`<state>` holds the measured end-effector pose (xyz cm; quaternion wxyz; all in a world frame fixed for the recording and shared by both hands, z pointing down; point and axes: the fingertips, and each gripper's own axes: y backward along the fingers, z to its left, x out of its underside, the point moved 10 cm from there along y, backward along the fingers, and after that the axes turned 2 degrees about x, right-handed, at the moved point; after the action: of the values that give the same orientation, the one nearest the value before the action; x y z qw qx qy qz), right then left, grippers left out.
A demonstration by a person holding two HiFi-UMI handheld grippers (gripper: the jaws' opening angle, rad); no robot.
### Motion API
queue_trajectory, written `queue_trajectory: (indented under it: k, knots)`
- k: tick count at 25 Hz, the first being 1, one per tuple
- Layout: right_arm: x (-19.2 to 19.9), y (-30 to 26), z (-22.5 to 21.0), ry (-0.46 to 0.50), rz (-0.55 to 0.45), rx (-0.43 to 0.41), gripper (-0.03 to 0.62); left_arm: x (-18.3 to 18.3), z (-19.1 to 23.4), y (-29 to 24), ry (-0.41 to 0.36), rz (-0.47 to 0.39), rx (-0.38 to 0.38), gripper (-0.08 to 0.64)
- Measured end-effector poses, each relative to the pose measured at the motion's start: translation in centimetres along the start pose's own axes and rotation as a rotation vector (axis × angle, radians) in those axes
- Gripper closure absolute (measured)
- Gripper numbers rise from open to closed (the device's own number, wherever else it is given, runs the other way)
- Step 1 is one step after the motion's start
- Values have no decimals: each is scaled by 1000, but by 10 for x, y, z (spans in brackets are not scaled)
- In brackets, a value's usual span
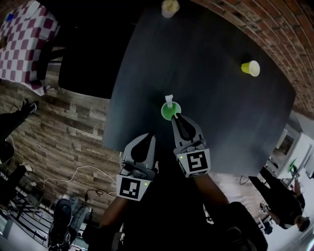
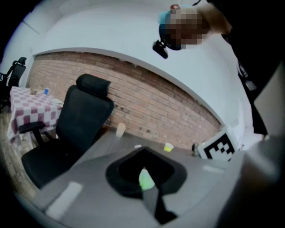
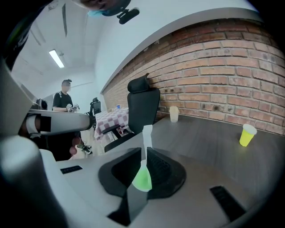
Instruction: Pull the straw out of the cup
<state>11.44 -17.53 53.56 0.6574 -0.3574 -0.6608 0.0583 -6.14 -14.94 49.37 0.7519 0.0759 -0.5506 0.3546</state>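
A green cup (image 1: 170,112) stands on the dark table (image 1: 221,112) near its front edge, with a white straw (image 1: 169,100) upright in it. My right gripper (image 1: 175,116) is shut, its tips at the cup's near rim, just short of the straw. In the right gripper view the straw (image 3: 146,136) rises beyond the narrow slit of the right gripper (image 3: 144,153), and the cup (image 3: 142,178) shows below it. My left gripper (image 1: 149,137) is shut over the table's front edge, left of the cup and apart from it. The left gripper (image 2: 143,165) looks along its jaws at the cup (image 2: 146,180).
A yellow cup (image 1: 250,68) stands at the right of the table and a pale cup (image 1: 170,7) at its far edge. A black office chair (image 2: 80,124) stands at the table's left. A checkered table (image 1: 27,44) is further left. A brick wall (image 3: 222,75) runs behind.
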Motion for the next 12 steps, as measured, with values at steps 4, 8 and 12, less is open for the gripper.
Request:
queue_trajectory:
  k: [4, 8, 12]
  knots:
    - [5, -14, -5, 2, 26, -5, 583, 3, 5, -6, 16, 6, -12, 555]
    - [8, -23, -9, 3, 44, -6, 581, 6, 6, -10, 28, 12, -16, 555]
    - [10, -30, -13, 8, 62, -15, 558, 10, 5, -13, 39, 18, -24, 555]
